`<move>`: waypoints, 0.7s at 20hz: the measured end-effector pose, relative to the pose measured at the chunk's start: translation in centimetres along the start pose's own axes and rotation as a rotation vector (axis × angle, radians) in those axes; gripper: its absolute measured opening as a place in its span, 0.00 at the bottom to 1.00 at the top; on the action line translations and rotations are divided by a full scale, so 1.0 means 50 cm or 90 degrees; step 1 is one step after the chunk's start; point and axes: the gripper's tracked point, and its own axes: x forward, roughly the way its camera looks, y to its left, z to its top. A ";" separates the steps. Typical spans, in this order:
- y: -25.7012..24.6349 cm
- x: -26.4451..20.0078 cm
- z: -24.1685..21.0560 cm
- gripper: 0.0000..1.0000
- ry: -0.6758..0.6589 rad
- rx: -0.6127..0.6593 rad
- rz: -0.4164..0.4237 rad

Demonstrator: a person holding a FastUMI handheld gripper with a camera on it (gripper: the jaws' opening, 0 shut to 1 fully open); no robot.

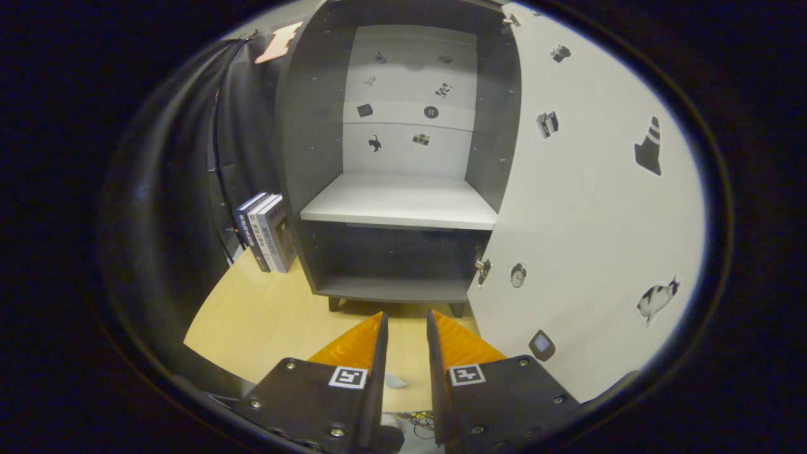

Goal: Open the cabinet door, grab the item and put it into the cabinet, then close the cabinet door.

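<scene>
Nearest, the hand-held gripper (405, 328): two fingers side by side with a narrow gap, nothing between them, so released and carrying nothing. It sits over the pale wooden worktop (265, 321), aimed at the foot of the cabinet.

Dark grey tall cabinet (302, 157) stands just beyond the fingers, door already open. White cabinet door (586, 208), dotted with small picture stickers, is swung out to the right and comes near, its lower edge close beside the right finger. One white middle shelf (397, 202) is bare; the dark lower bay under it looks bare too, though it is dim.

Likely item: three upright books with blue and grey spines (266, 232), standing on the worktop to the left, touching or almost touching the cabinet's left side. This is a guess from the task; nothing else loose is plainly visible.

Handling, as judged: books are stiff and moderately heavy, with smooth covers that may slip. Pinch one across spine and covers near the top; the outermost book, farthest from the cabinet wall, gives the easiest finger entry. Neighbours may topple once one leaves.

Room: open worktop on the left for the approach. Watch the cabinet's left front edge, the shelf lip, and the door on the right when carrying in.
</scene>
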 end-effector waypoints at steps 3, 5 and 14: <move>0.018 0.024 -0.032 0.54 0.029 -0.018 0.031; 0.026 0.041 -0.057 0.55 0.051 -0.031 0.047; 0.032 0.117 -0.211 0.55 0.167 -0.065 0.091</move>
